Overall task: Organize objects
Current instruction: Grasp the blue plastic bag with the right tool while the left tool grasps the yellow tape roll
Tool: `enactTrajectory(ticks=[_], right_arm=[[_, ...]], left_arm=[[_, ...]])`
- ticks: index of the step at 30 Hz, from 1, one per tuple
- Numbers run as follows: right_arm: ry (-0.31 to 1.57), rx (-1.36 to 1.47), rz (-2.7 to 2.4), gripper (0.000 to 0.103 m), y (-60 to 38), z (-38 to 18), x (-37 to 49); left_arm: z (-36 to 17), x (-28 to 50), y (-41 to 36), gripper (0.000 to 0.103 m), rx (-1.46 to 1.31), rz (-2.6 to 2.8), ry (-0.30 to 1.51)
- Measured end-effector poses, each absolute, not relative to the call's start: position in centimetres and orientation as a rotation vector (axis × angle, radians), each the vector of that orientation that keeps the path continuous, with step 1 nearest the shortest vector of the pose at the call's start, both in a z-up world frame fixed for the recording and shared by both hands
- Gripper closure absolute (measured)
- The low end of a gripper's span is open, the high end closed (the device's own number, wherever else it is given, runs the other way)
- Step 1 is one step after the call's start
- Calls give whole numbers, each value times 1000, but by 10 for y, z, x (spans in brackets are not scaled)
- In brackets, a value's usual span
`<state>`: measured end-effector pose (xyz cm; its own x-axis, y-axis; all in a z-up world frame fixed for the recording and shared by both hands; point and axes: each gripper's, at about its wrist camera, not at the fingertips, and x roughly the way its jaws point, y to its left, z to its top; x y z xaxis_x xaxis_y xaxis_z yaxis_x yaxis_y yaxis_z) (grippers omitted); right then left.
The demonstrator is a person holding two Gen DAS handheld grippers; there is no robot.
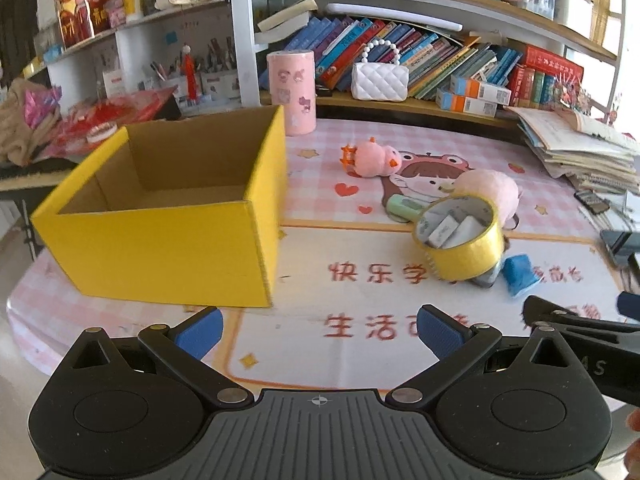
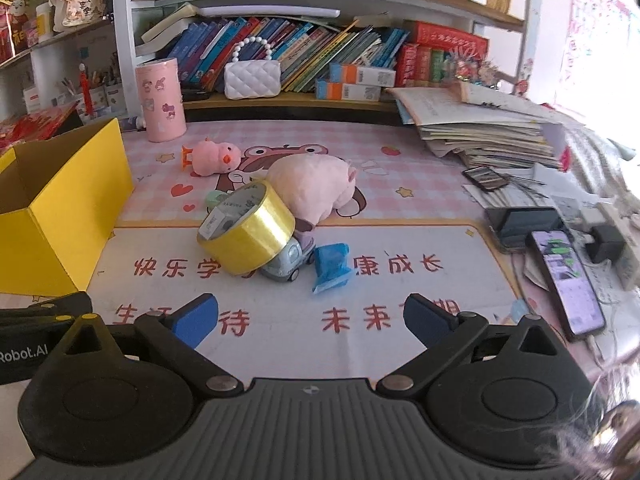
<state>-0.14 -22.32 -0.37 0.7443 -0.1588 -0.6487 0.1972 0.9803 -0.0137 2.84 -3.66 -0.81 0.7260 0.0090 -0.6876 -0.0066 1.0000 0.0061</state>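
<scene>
An open yellow cardboard box [image 1: 168, 248] [image 2: 60, 208] stands empty at the desk's left. To its right lies a pile: a roll of yellow tape [image 1: 464, 240] [image 2: 248, 232] leaning on a small toy car [image 2: 286, 266], a blue packet [image 1: 520, 274] [image 2: 332, 266], a large pink plush [image 1: 492, 190] [image 2: 316, 188], a green item [image 1: 404, 206], and a pink chick plush [image 1: 376, 158] [image 2: 212, 156] further back. My left gripper [image 1: 320, 332] and right gripper [image 2: 312, 320] are both open with nothing between them, hovering near the desk's front edge, short of the pile.
A pink cylinder tin [image 1: 292, 92] [image 2: 162, 100] and a white quilted purse [image 1: 380, 80] [image 2: 252, 76] stand at the back by the bookshelf. A stack of books and papers [image 2: 488, 132], a phone [image 2: 568, 284] and a black case [image 2: 524, 224] crowd the right side.
</scene>
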Motion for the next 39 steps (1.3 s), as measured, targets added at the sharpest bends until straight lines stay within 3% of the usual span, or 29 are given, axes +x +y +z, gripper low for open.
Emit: enactTrajectory(ticks=[4,9,12,20,27,39], right_arm=[[726,56,-156,19,-246,-8,18],[795,77,-119,49,-272,-23,47],[845,102,-103,60,-285,-37,67],[874,83,6,66,-294,-59,99],[856,84,70,77,-303,-59,108],[747,81,116,78,-345,-20,74]], left_arm=[[-10,36,-53,0,-12,40,764],[-13,40,-63,0,-60,80,757],[-12,40,-67,0,-85,97,736],[-4,43,-82,0,-111,63,697],[0,65,-96,0,-183,-23,671],[-60,147,-113,0,-403,-56,868]])
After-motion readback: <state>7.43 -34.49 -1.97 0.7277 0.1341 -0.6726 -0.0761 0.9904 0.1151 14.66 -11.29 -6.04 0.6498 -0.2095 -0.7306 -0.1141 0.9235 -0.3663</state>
